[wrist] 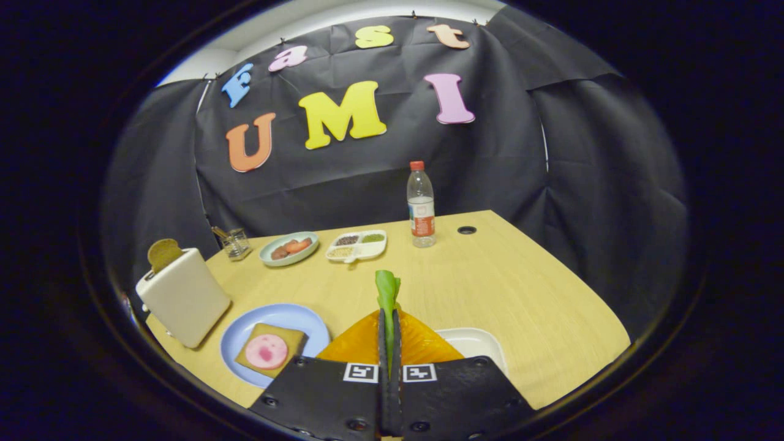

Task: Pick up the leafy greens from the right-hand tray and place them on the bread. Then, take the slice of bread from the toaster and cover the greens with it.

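Observation:
My gripper [389, 318] is shut on a green leaf [387, 291], which sticks up from between the two black fingers. Directly below the fingers lies an orange tray [422, 343], with a white tray [478, 343] just to its right. Left of the fingers sits a light-blue plate [245, 334] carrying a brown slice of bread [288, 337] topped with a pink round of ham [266, 351]. Further left stands a cream toaster [184, 297] with a brown bread slice [163, 252] poking out of its top.
At the back of the wooden table [502, 288] stand a water bottle [421, 205], a white divided dish of grains [357, 245], a green plate of food [289, 248] and a small glass jar [236, 243]. A cable hole [467, 230] is beside the bottle.

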A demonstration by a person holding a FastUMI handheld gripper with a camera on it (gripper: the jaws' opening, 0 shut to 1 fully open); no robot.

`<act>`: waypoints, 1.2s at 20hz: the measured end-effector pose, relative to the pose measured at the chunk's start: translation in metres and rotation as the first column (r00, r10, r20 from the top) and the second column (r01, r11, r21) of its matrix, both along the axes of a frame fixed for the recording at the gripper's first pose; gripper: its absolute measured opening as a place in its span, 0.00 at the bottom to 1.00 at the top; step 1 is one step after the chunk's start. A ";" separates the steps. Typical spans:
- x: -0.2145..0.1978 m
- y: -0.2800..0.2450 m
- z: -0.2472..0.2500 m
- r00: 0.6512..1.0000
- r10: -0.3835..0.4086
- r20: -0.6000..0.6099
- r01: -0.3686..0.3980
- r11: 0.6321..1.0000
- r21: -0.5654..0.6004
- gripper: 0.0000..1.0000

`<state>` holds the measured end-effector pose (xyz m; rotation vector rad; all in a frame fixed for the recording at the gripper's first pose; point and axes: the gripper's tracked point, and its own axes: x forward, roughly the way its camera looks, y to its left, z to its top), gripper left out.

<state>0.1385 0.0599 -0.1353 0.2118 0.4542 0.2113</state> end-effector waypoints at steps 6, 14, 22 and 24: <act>-0.008 0.060 0.023 0.998 0.040 0.047 -0.040 0.999 0.004 0.00; -0.008 0.120 0.006 0.998 0.040 0.055 -0.034 0.992 -0.119 0.00; -0.012 0.173 -0.010 0.998 0.049 0.028 -0.048 0.998 -0.050 0.01; -0.012 0.183 -0.015 0.998 0.058 0.008 -0.058 0.998 -0.012 0.11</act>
